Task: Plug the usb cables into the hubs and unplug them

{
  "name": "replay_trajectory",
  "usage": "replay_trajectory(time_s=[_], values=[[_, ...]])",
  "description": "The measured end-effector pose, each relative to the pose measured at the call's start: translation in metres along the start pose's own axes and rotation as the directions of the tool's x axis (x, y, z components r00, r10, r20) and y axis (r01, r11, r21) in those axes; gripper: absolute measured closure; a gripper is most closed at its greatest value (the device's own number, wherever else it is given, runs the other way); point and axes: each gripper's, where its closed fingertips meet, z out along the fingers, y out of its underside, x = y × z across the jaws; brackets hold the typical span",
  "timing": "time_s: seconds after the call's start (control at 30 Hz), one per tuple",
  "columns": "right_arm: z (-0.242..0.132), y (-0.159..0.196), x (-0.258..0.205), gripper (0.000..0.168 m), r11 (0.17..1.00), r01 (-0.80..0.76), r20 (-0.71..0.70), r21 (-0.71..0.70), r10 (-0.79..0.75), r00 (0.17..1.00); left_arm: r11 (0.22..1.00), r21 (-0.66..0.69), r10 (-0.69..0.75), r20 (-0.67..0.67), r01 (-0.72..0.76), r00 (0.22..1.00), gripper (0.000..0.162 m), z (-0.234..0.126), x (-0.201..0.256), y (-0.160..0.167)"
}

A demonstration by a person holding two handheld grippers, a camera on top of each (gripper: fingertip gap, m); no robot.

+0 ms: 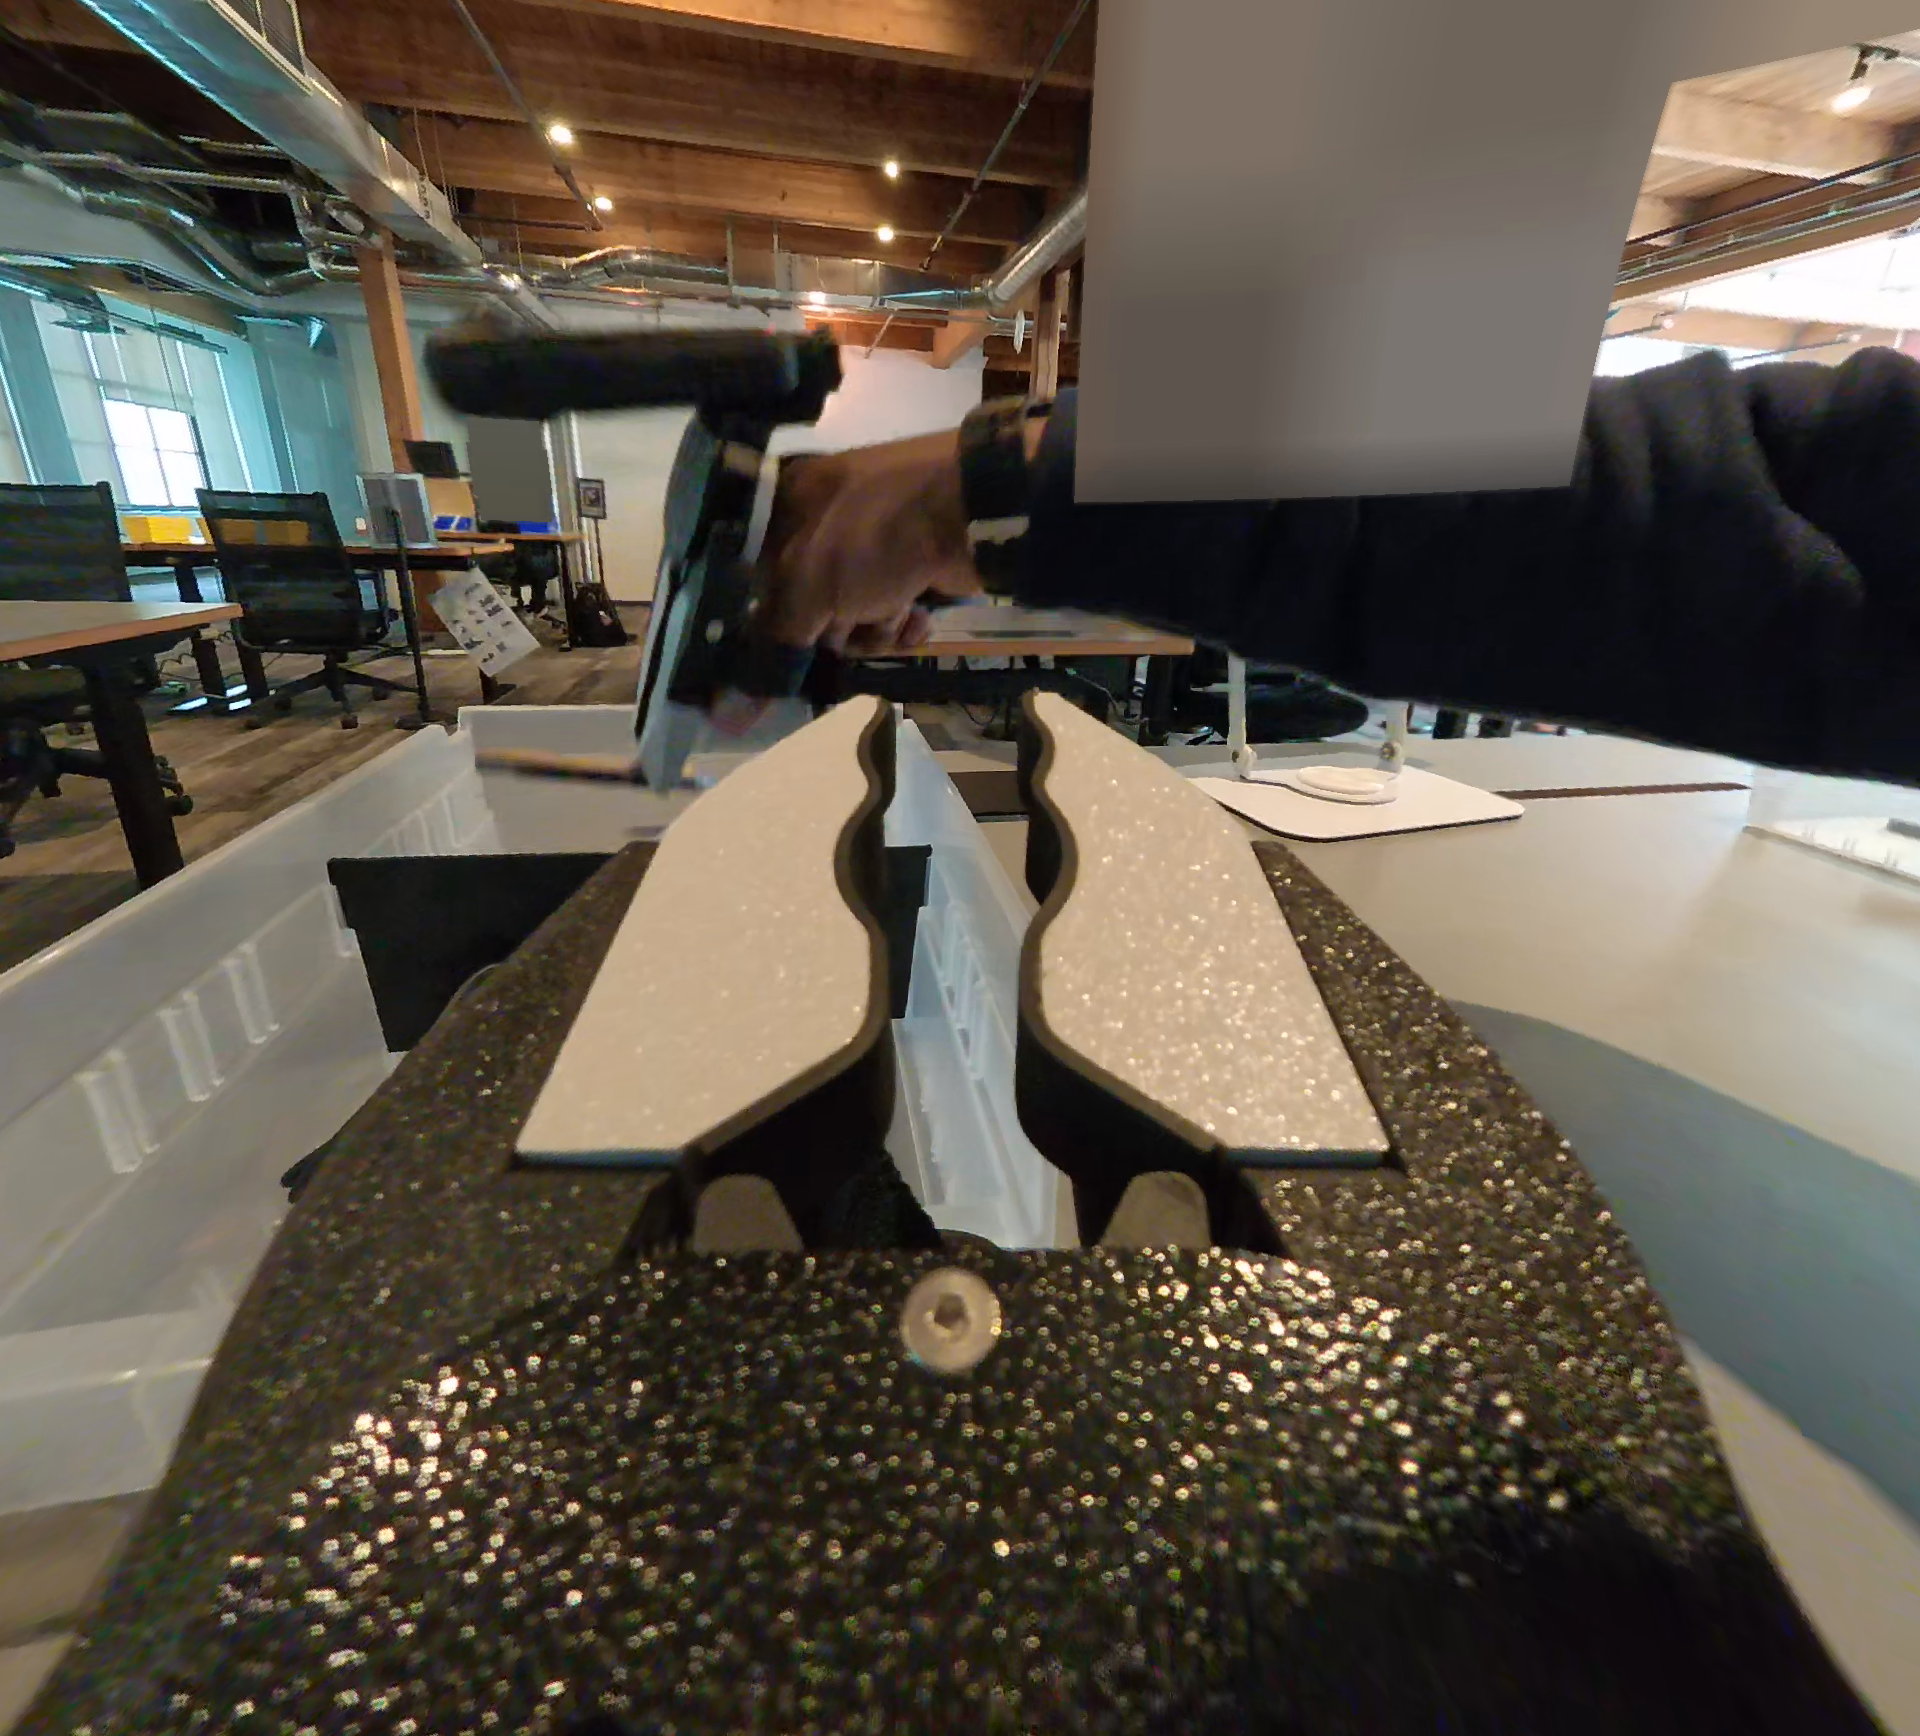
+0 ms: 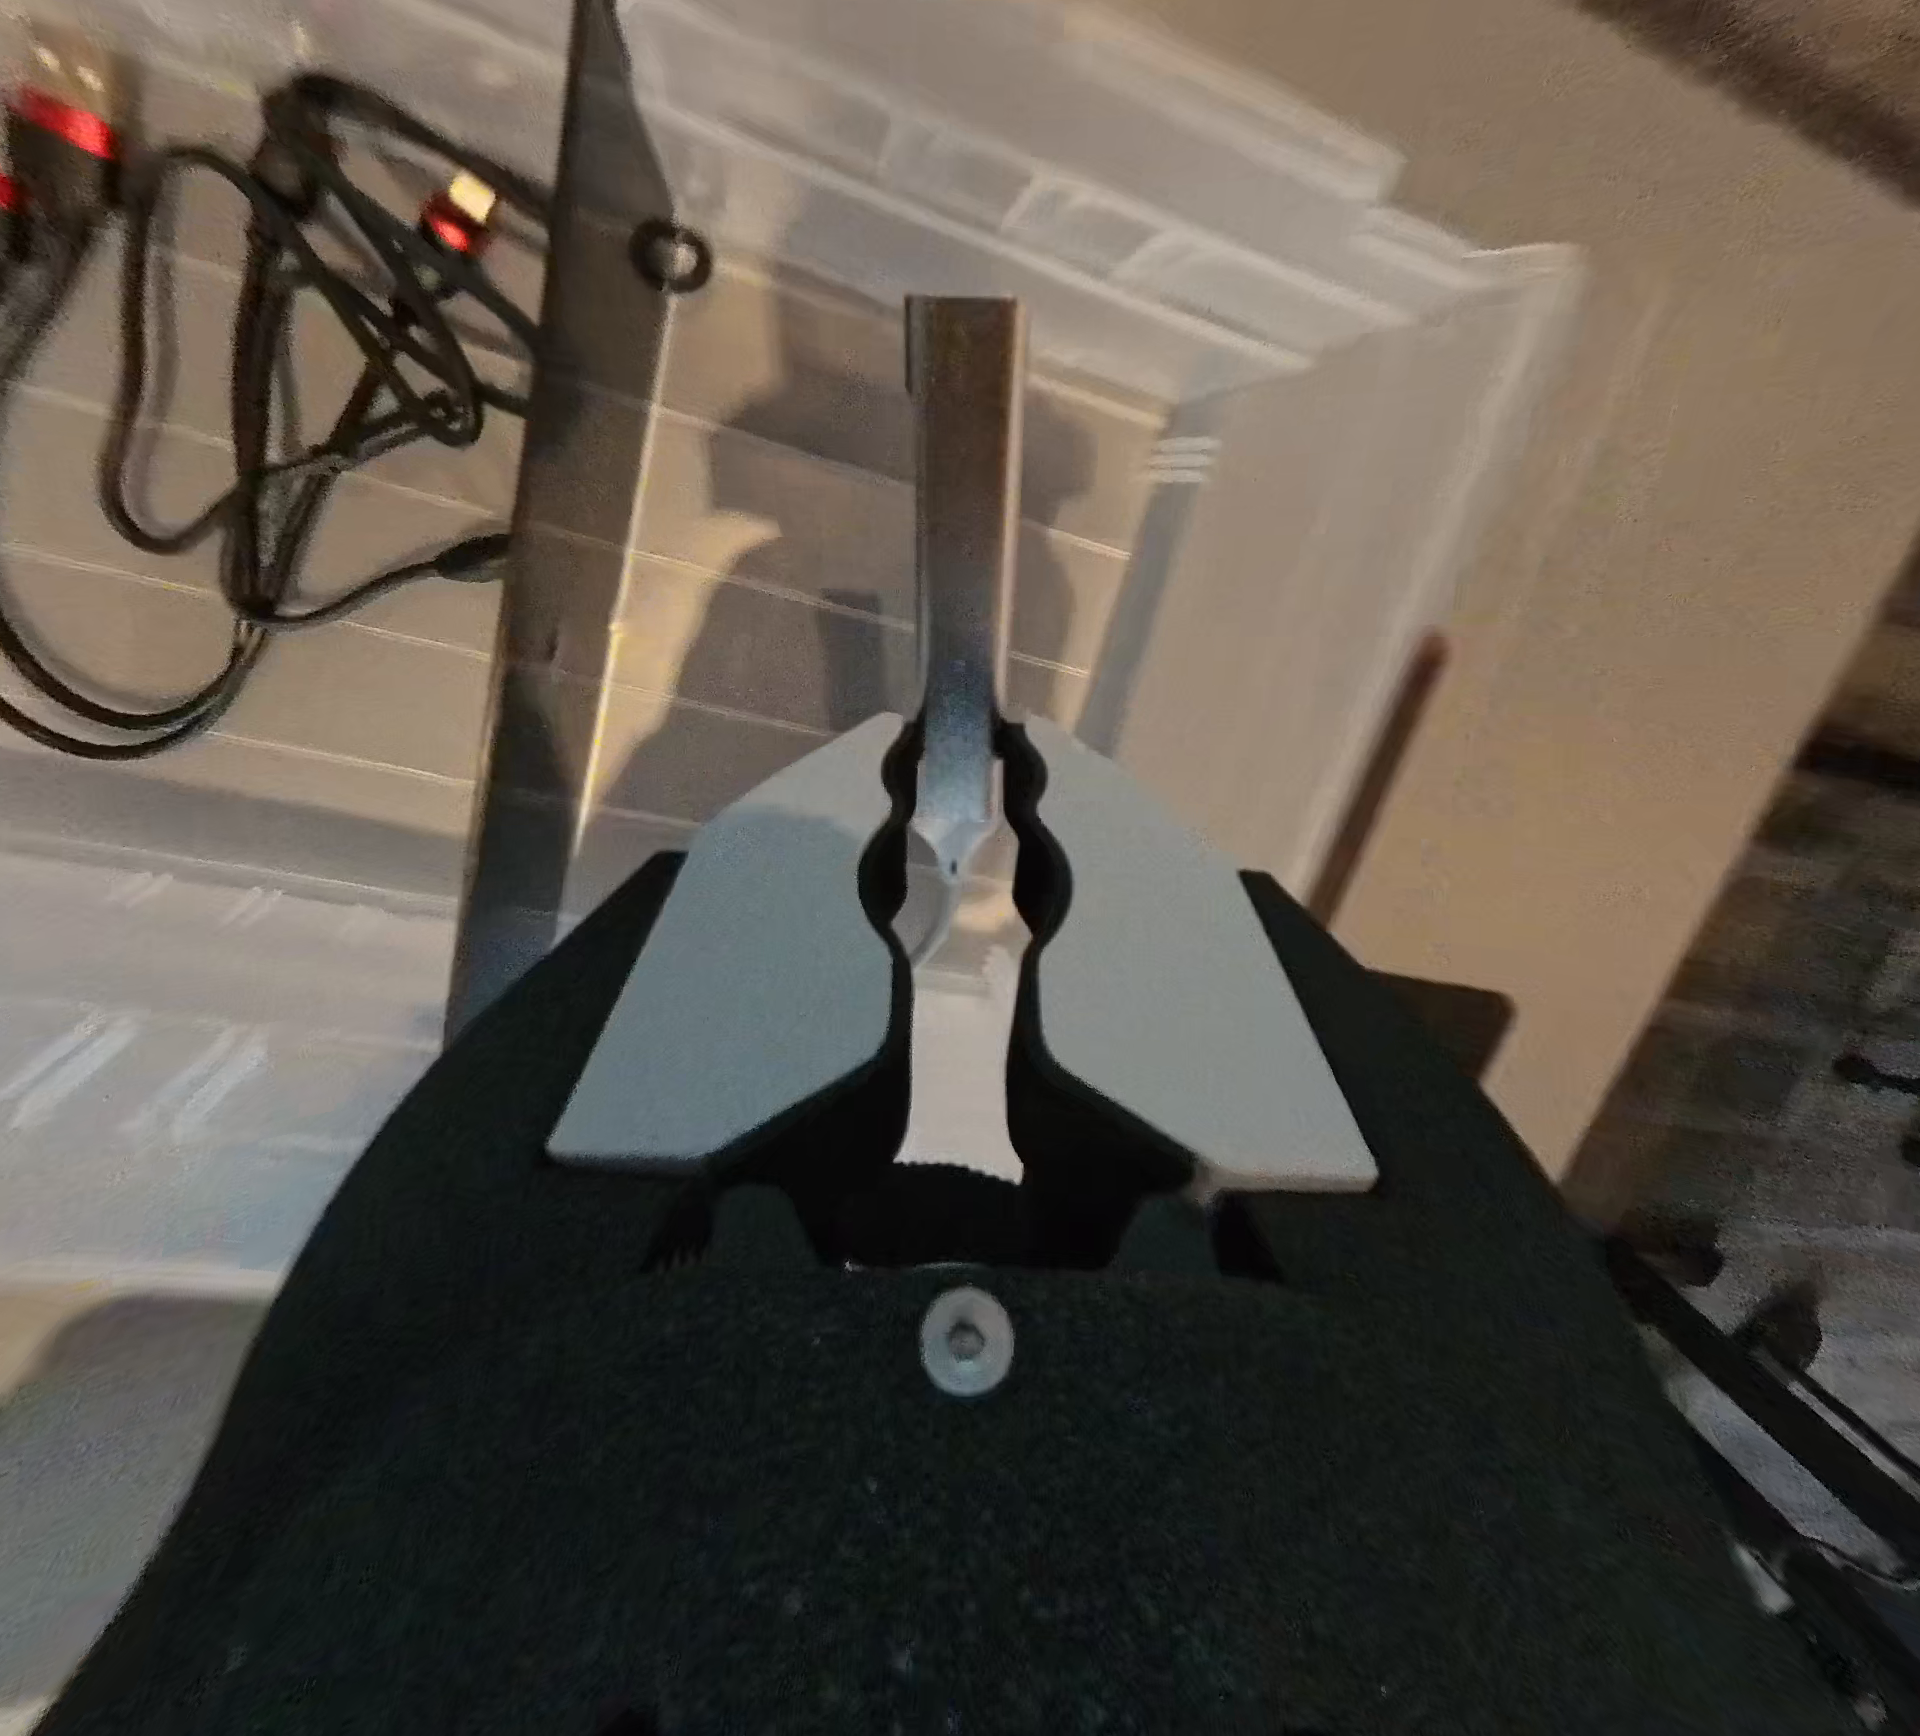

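Hub: a thin grey metal hub [image 2: 961,491] is sticking straight out from the right gripper, over the right part of the clear bin.
Right gripper: the right gripper [image 2: 958,751] is squeezing the near end of the hub between its two tips.
Cables: black usb cables [image 2: 281,398] with red and gold plugs are lying in a messy pile in the left part of the bin.
Divider: a dark divider [image 2: 582,460] is standing between the cables and the hub.
Bin: the clear plastic bin [image 1: 208,990] is sitting on the pale worktop [image 1: 1507,938].
Left gripper: the left gripper [image 1: 956,730] is hanging over the bin edge with its fingers apart and nothing between them.
Hand: a person's hand [image 1: 873,543] in a dark sleeve is gripping the other tool farther back.
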Motion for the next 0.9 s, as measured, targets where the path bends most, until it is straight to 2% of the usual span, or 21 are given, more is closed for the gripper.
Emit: replay_trajectory(time_s=[0.2, 0.3, 0.4, 0.47, 0.57, 0.7, 0.9], values=[[-0.130, 0.005, 0.020, 0.153, 0.948, -0.072, -0.105, 0.309, 0.109, 0.989, 1.000, 0.002, 0.009, 0.000, -0.009, 1.000, 0.141, 0.000, 0.001, -0.001], [-0.191, 0.031, 0.003, 0.153, 0.916, -0.081, -0.107, 0.394, 0.133, 0.985, 1.000, 0.002, 0.009, -0.002, -0.009, 1.000, 0.141, 0.000, 0.001, -0.001], [-0.223, 0.072, -0.026, 0.153, 0.916, -0.097, -0.090, 0.389, 0.143, 0.986, 1.000, -0.001, 0.010, -0.011, -0.010, 1.000, 0.141, 0.001, 0.003, -0.001], [-0.228, 0.105, -0.047, 0.153, 0.922, -0.128, -0.061, 0.365, 0.161, 0.985, 1.000, -0.005, 0.016, -0.017, -0.016, 1.000, 0.141, 0.001, 0.005, 0.000], [-0.213, 0.158, -0.079, 0.153, 0.928, -0.206, -0.010, 0.310, 0.220, 0.975, 1.000, -0.020, 0.023, -0.015, -0.024, 1.000, 0.141, 0.002, 0.004, 0.002], [-0.173, 0.229, -0.118, 0.153, 0.909, -0.349, 0.064, 0.227, 0.344, 0.937, 0.999, -0.031, 0.032, 0.008, -0.032, 0.999, 0.141, 0.001, -0.001, 0.003], [-0.117, 0.329, -0.171, 0.153, 0.883, -0.470, 0.071, 0.014, 0.468, 0.881, 0.995, -0.058, 0.082, 0.018, -0.081, 0.996, 0.141, 0.001, 0.002, 0.008]])
